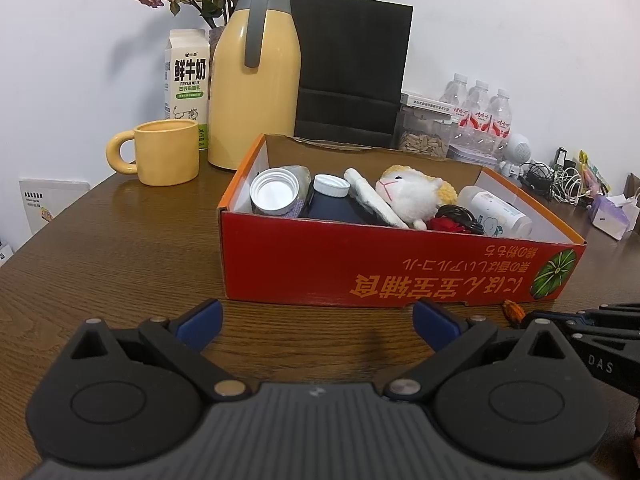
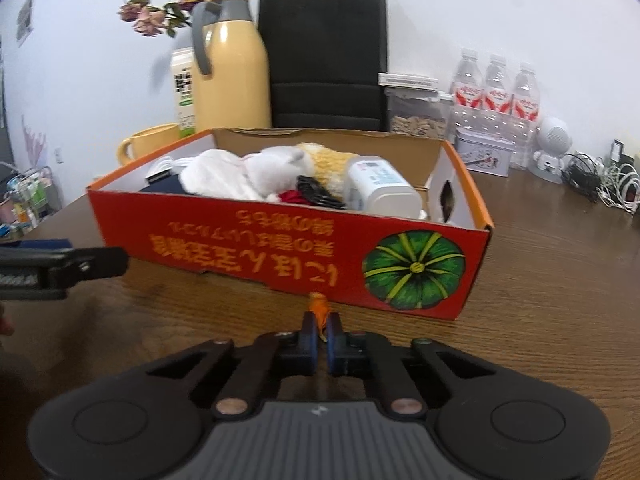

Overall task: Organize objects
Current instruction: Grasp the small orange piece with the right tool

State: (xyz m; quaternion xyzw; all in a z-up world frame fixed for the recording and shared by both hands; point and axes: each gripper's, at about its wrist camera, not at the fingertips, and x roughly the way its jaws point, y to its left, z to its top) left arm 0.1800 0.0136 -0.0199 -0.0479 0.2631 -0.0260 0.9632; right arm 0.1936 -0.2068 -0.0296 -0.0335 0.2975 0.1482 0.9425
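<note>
A red cardboard box (image 1: 360, 264) (image 2: 248, 248) stands on the brown wooden table. It holds a plush sheep (image 1: 412, 192) (image 2: 276, 172), jars with white lids (image 1: 276, 192), a white bottle (image 1: 496, 208) (image 2: 380, 188) and a black cable (image 1: 460, 216). My right gripper (image 2: 321, 326) is shut on a small orange object (image 2: 319, 306) (image 1: 513, 311) just in front of the box's near wall. In the left wrist view my left gripper (image 1: 318, 320) stands open over bare table before the box, with nothing between its blue pads. The right gripper (image 1: 592, 328) enters that view from the right edge.
Behind the box stand a yellow thermos jug (image 1: 254, 76), a yellow mug (image 1: 164, 152), a milk carton (image 1: 186, 76), a black paper bag (image 1: 352, 68), a seed jar (image 1: 426, 132) and water bottles (image 1: 484, 116). Cables (image 1: 560, 184) and a white speaker (image 2: 554, 148) lie at the right.
</note>
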